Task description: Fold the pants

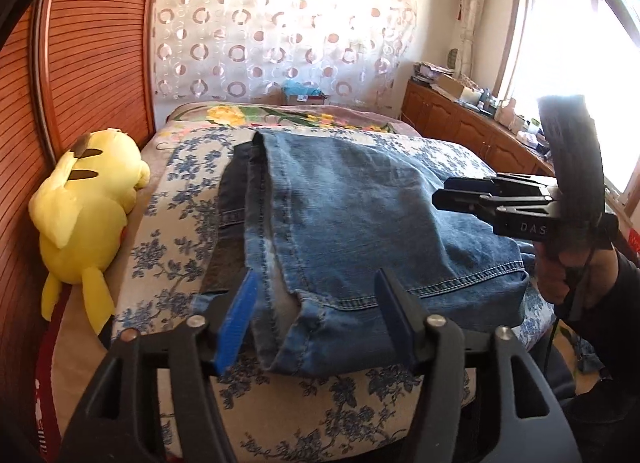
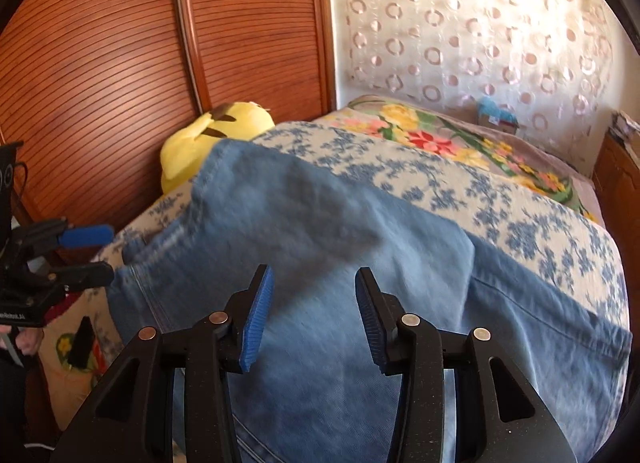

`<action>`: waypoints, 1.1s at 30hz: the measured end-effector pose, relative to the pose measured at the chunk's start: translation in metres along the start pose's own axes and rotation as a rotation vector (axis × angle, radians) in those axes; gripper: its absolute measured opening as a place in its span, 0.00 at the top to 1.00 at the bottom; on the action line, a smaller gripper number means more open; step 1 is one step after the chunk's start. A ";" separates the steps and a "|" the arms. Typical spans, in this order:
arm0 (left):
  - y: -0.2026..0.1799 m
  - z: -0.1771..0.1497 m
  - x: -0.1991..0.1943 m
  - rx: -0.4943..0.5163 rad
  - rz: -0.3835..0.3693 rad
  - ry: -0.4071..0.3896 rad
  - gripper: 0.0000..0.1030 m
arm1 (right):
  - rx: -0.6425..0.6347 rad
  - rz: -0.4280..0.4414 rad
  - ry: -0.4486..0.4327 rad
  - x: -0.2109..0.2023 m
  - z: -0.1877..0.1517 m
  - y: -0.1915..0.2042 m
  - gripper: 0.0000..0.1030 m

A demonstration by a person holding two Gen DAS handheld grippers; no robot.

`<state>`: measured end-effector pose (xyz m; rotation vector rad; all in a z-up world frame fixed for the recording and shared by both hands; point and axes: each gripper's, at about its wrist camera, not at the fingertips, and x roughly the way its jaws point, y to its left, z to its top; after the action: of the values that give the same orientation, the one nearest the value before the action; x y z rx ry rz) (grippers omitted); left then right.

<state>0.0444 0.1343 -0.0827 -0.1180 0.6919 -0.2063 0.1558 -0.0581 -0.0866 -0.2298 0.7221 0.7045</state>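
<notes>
Blue jeans [image 1: 360,203] lie folded on the floral bedspread [image 1: 180,183], their near fold at the bed's front edge. My left gripper [image 1: 314,287] is open, its blue pads either side of the near denim edge without pressing on it. In the right wrist view the jeans [image 2: 320,231] spread across the bed, and my right gripper [image 2: 314,275] hovers open just above them with nothing between its pads. The right gripper [image 1: 440,193] also shows at the jeans' right side, held by a hand [image 1: 568,275]. The left gripper [image 2: 100,251] appears at the jeans' left edge.
A dark garment [image 1: 230,199] lies under the jeans' left side. A yellow plush toy [image 1: 88,207] rests against the slatted wooden doors [image 1: 92,63] on the left. A flowered blanket [image 1: 280,115] covers the far end of the bed. Wooden cabinets [image 1: 460,119] line the right wall.
</notes>
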 end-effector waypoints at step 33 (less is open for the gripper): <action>-0.017 -0.017 0.023 0.025 0.021 0.058 0.47 | 0.101 -0.067 0.009 -0.007 -0.067 -0.021 0.32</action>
<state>0.0479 0.1123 -0.1068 -0.0807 0.7477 -0.1990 0.1306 -0.1056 -0.1316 -0.1639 0.7532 0.6014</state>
